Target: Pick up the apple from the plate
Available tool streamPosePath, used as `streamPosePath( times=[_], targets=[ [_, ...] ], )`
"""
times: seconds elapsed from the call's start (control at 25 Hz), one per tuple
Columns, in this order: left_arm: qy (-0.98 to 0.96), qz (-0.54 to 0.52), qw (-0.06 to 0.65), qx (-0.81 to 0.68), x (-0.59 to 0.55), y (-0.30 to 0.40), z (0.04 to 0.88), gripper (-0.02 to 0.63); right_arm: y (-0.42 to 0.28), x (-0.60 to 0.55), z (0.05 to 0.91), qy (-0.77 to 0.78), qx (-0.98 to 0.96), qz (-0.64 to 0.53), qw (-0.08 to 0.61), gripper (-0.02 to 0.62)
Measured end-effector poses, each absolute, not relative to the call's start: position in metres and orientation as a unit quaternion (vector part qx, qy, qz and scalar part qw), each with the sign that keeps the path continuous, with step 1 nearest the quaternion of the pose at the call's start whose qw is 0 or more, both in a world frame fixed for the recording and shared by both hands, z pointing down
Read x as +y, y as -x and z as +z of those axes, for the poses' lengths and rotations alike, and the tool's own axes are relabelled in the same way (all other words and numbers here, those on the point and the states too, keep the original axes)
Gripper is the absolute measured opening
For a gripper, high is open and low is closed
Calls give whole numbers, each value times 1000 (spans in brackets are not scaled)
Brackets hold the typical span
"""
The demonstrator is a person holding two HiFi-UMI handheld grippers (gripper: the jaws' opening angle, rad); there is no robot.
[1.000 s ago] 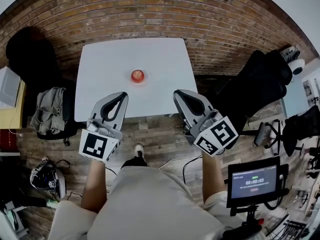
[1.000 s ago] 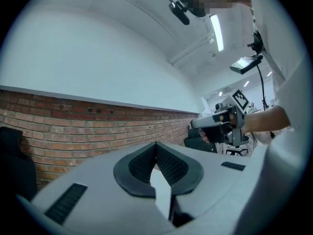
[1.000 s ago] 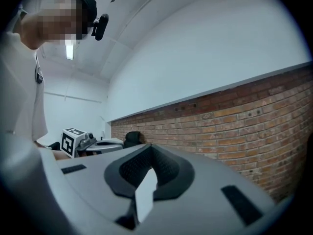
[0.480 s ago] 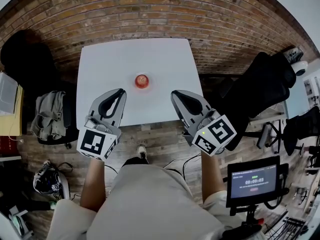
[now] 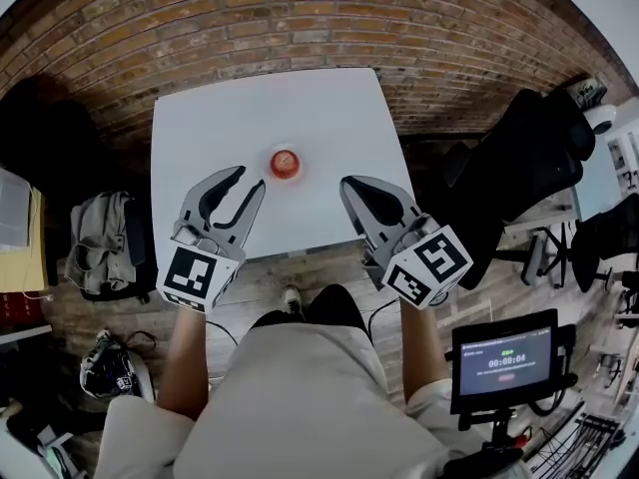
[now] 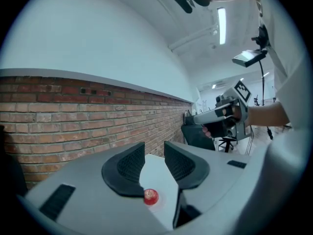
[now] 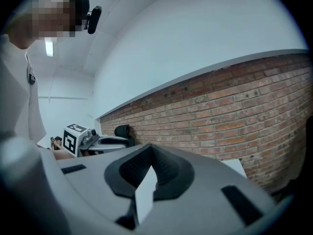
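A small red apple (image 5: 285,162) sits on a pale plate (image 5: 298,172) near the middle of the white table (image 5: 210,128). My left gripper (image 5: 247,181) hovers over the table's near edge, just left of and short of the apple. Its jaws are opening, with nothing between them. In the left gripper view the apple (image 6: 151,196) lies on the table beyond the parted gripper (image 6: 154,148). My right gripper (image 5: 346,184) is right of the apple and shut. The right gripper view shows the gripper (image 7: 150,150) with its tips meeting, empty, and no apple.
A brick wall (image 5: 300,18) runs behind the table. A black office chair (image 5: 524,163) stands to the right and a chair draped with a grey jacket (image 5: 100,242) to the left. A screen on a stand (image 5: 504,362) is at the lower right.
Both grippers have moved forward over the table's near edge toward the apple. The left jaws, shut before, now stand apart. The right jaws stay shut.
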State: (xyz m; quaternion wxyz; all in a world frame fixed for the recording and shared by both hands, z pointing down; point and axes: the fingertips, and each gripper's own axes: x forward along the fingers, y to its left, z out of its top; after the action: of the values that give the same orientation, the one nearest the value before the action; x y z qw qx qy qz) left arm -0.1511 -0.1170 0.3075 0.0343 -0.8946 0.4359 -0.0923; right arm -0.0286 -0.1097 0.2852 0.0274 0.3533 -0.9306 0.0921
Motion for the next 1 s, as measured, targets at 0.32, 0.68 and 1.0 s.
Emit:
streamPosePath(
  times=[0.32, 0.68, 1.0],
  targets=[
    [912, -144, 18, 384, -120, 137, 336, 175, 25, -111, 290, -368, -924, 101, 27, 0],
    [911, -182, -8, 371, -161, 117, 378, 175, 14, -156, 315, -358, -925, 121, 36, 0],
    [899, -212, -26, 383, -191, 116, 413, 217, 12, -178, 335, -349, -926, 138, 46, 0]
  ],
)
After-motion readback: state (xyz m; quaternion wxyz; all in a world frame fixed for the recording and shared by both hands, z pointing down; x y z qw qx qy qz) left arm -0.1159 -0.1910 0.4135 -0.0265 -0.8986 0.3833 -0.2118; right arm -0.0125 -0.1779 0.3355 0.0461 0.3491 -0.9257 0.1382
